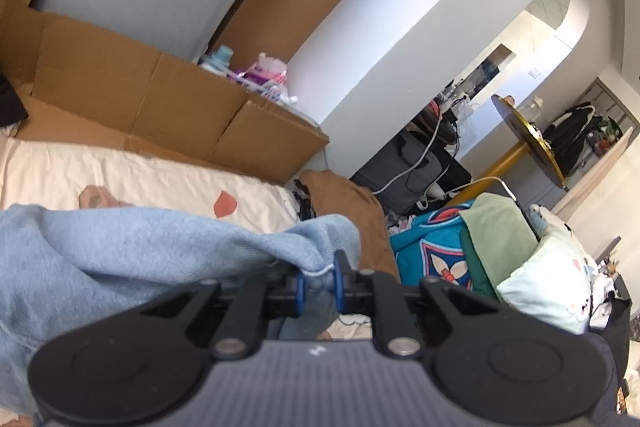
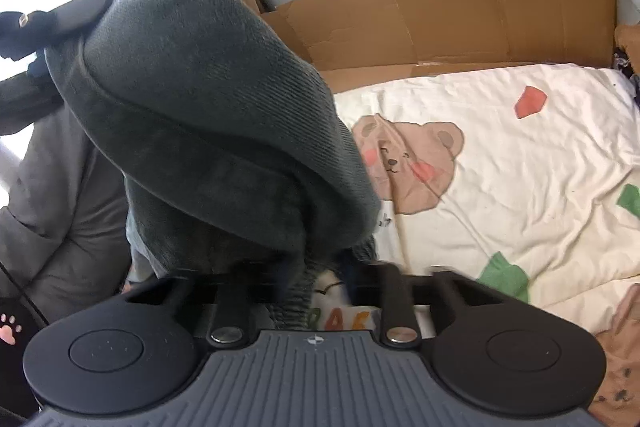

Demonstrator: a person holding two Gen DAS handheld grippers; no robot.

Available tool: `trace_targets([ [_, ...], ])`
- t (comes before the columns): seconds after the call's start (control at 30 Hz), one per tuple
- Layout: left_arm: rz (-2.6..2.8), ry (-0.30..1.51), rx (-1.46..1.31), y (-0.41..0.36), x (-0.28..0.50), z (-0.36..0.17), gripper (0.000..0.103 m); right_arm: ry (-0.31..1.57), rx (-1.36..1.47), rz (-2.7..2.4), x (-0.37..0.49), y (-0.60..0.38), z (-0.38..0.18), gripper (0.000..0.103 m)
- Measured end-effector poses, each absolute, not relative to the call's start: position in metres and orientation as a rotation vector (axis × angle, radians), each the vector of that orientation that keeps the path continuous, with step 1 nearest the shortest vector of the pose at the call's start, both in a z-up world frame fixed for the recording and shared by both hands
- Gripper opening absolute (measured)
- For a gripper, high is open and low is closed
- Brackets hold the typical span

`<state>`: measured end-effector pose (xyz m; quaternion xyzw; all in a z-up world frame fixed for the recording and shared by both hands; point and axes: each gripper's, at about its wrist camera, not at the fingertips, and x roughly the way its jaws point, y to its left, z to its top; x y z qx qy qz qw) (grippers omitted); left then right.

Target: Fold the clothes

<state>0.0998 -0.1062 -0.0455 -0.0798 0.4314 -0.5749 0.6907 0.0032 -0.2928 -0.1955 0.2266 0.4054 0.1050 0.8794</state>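
In the left wrist view a light blue sweatshirt point(image 1: 120, 251) hangs in folds over the cream bear-print bed sheet point(image 1: 120, 171). My left gripper point(image 1: 319, 277) is shut on its hem, which is pinched between the blue pads point(image 1: 299, 287). In the right wrist view a thick garment point(image 2: 208, 115) looks dark grey-green against the bright window. It drapes down over my right gripper point(image 2: 316, 267) and hides the fingertips. Its ribbed edge point(image 2: 292, 299) runs into the jaws, which are shut on it. The other gripper point(image 2: 36, 27) holds the top of the cloth at upper left.
Flattened cardboard point(image 2: 460, 15) lines the wall behind the bed. The bear-print sheet point(image 2: 500, 155) lies to the right. Grey cloth point(image 2: 60, 187) is at the left. A pile with teal fabric point(image 1: 432, 247), a green towel point(image 1: 500, 227) and a pillow sits at the bed's end, and a round table point(image 1: 528, 139) stands beyond.
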Motion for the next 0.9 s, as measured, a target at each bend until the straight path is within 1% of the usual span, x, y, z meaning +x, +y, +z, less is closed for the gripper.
trace_targets([
  [0.17,-1.311,0.919,-0.171,-0.117,0.097,-0.019,0.014,0.8,0.529,0.176,-0.004,-0.314,-0.172,0.002],
  [0.27,-1.337,0.884,-0.171,-0.127,0.093,0.002,0.014,0.788,0.548,0.124,-0.009,-0.331,-0.155,0.004],
  [0.3,-1.347,0.87,-0.175,-0.13,0.092,0.009,0.014,0.784,0.55,0.099,-0.011,-0.337,-0.149,0.008],
  [0.37,-1.373,0.841,-0.188,-0.137,0.089,0.024,0.014,0.765,0.551,0.06,-0.017,-0.351,-0.138,0.033],
  [0.4,-1.389,0.825,-0.193,-0.14,0.087,0.032,0.014,0.75,0.555,0.041,-0.019,-0.358,-0.133,0.058],
  [0.43,-1.401,0.811,-0.198,-0.143,0.085,0.039,0.014,0.732,0.562,0.023,-0.021,-0.364,-0.129,0.066],
  [0.57,-1.427,0.785,-0.199,-0.151,0.077,0.06,0.014,0.689,0.603,-0.035,-0.029,-0.392,-0.124,0.069],
  [0.77,-1.448,0.752,-0.224,-0.151,0.077,0.077,0.014,0.657,0.711,-0.059,-0.033,-0.425,-0.127,0.082],
  [0.83,-1.442,0.744,-0.229,-0.149,0.081,0.08,0.014,0.659,0.711,-0.045,-0.035,-0.423,-0.125,0.089],
  [0.9,-1.432,0.742,-0.238,-0.144,0.086,0.081,0.014,0.674,0.754,-0.002,-0.031,-0.422,-0.132,0.091],
])
